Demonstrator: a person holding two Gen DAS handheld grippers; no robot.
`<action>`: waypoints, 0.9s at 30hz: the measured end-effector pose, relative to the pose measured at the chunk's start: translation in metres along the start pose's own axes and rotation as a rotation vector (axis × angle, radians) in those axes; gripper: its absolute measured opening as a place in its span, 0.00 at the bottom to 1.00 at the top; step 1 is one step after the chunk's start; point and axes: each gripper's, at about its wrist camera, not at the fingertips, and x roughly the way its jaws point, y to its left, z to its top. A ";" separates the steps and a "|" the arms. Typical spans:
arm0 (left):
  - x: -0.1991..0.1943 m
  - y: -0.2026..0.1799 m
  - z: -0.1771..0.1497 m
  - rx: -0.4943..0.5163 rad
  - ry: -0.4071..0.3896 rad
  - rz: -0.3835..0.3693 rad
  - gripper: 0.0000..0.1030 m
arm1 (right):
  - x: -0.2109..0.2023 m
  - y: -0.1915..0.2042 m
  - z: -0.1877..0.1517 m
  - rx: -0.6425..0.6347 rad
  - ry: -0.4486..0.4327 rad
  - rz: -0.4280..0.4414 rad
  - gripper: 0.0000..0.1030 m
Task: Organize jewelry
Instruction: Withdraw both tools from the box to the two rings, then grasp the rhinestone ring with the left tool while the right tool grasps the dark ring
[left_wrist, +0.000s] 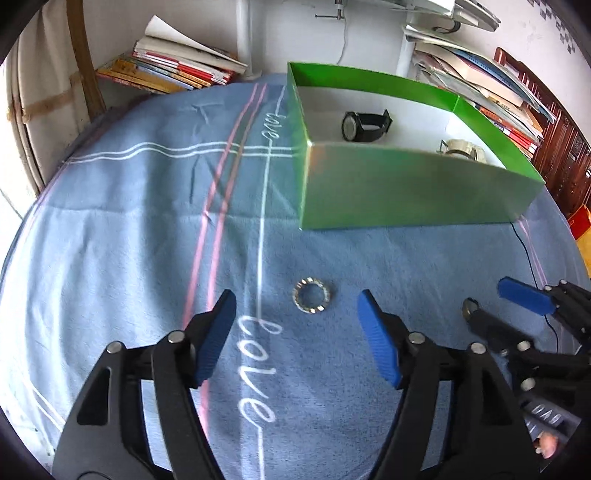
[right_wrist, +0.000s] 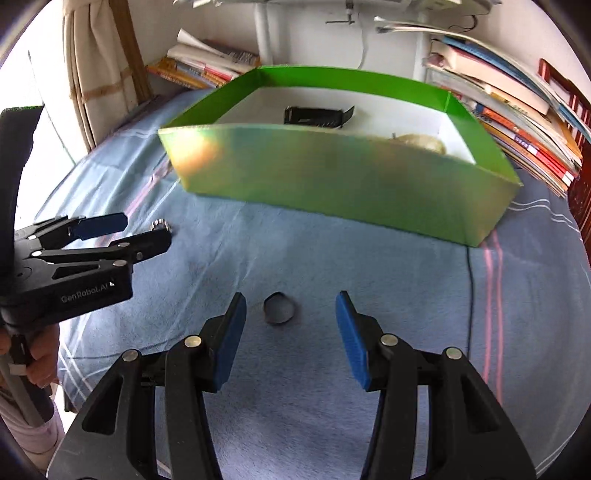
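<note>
1. Books lay stacked at the far left, past the edge of the blue sheet with its pink and white stripes.
2. The left gripper pointed down at the sheet, its jaws open and holding nothing.
3. A silver ring lay flat on the sheet between the left gripper's blue pads, touching neither.
4. A green box stood open-topped behind the ring, on the sheet.
5. Inside the box, a black watch lay on the white floor, and a pale item sat to its right, half hidden by the near wall.
6. The right gripper also pointed down with its jaws open and empty.
7. A dark ring lay on the sheet between its pads, nearer the left one, apart from both.
8. A thin black cable ran across the sheet to the right of that gripper.
9. More books were piled at the far right, beside the box.
</note>
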 end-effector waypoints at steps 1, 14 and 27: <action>0.001 0.000 -0.001 0.000 0.001 0.001 0.66 | 0.002 0.002 -0.001 -0.009 0.000 -0.009 0.47; 0.003 -0.017 -0.004 0.034 -0.016 0.019 0.26 | -0.003 0.001 -0.006 -0.003 -0.015 -0.027 0.19; -0.007 -0.014 -0.017 0.024 -0.023 -0.040 0.40 | -0.010 -0.010 -0.014 0.033 -0.018 -0.036 0.19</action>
